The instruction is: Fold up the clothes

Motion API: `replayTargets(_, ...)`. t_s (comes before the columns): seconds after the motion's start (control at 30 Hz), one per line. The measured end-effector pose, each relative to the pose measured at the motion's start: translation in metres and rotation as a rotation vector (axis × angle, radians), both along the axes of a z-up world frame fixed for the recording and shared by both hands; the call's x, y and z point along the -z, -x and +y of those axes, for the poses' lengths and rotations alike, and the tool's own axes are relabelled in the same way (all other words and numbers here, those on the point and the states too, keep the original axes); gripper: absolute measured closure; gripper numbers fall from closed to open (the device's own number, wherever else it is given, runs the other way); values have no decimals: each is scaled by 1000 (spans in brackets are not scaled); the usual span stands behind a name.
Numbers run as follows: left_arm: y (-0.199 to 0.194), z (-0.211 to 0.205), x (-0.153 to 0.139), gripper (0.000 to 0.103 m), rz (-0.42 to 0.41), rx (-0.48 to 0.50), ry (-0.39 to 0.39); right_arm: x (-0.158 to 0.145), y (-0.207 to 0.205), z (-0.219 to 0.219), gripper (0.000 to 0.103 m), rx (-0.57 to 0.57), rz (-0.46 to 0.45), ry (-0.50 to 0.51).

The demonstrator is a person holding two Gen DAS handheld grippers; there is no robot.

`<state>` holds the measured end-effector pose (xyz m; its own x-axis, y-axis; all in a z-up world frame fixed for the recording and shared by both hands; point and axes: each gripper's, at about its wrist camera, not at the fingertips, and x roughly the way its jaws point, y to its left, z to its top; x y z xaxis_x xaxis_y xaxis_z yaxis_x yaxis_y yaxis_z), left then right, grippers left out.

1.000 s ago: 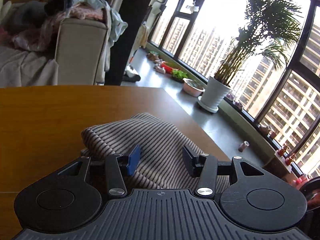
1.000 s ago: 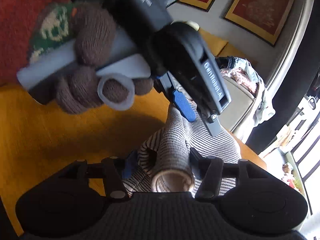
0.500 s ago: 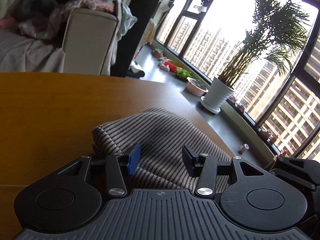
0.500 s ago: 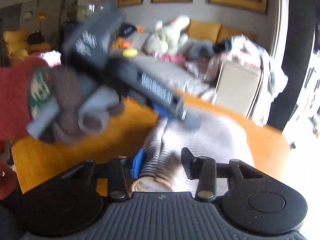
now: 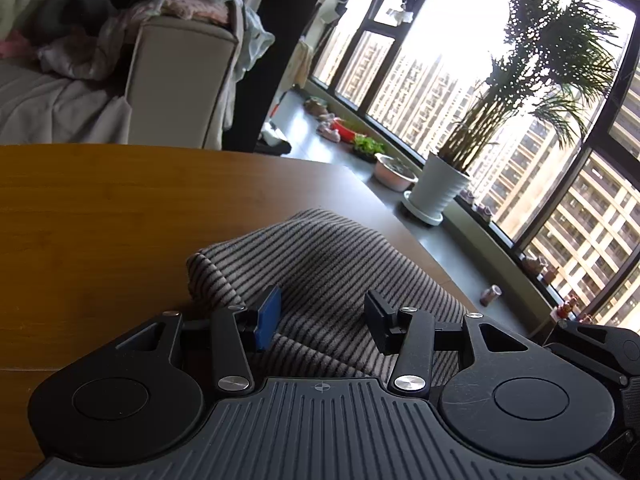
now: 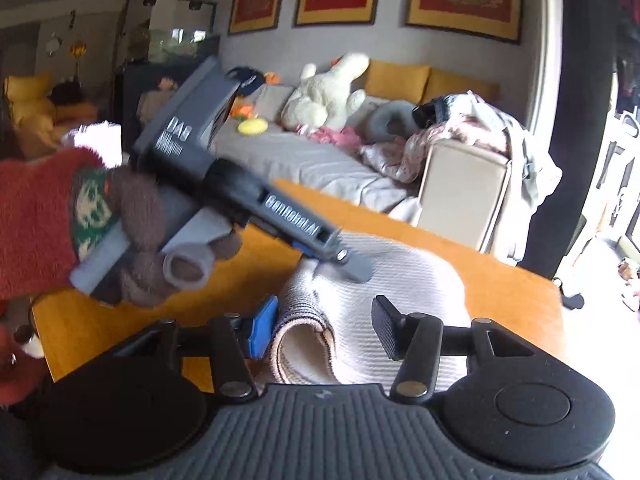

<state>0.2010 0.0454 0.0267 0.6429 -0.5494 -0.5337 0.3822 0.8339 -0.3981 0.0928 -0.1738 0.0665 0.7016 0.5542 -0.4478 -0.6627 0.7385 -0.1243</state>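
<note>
My left gripper (image 5: 320,316) hangs with its jaws apart over the striped sweater (image 5: 320,264), which lies bunched on the wooden table (image 5: 100,208). My right gripper (image 6: 324,328) is opening (a rolled sleeve (image 6: 304,344) sits loosely between its fingers, unpinched).

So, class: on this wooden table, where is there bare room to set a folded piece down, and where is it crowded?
Bare wood lies left of the striped garment, out to the table's far edge by the sofa. The window side is tight: the garment reaches nearly to that edge. It is crowded over the cloth, where the left gripper and the right gripper, jaws opening, straddle the folds.
</note>
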Motion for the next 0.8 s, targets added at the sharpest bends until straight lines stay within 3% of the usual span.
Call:
replayTargets(0.1, 0, 0, 0, 52, -2, 0, -2, 1, -3, -1, 61, 40, -7, 11)
replayTargets(0.27, 0, -1, -1, 52, -1, -3, -6, 31, -11, 17, 59, -2, 76, 79)
replayTargets(0.37, 1, -2, -1, 52, 0, -2, -11, 46, 2, 31, 54, -11, -2, 180)
replayTargets(0.63, 3, -1, -1, 52, -3, -5, -11, 18, -3, 5, 50, -6, 40, 85)
replayTargets(0.8, 3, 0, 0, 52, -1, -7, -10, 0, -14, -26, 48, 129, 14, -7)
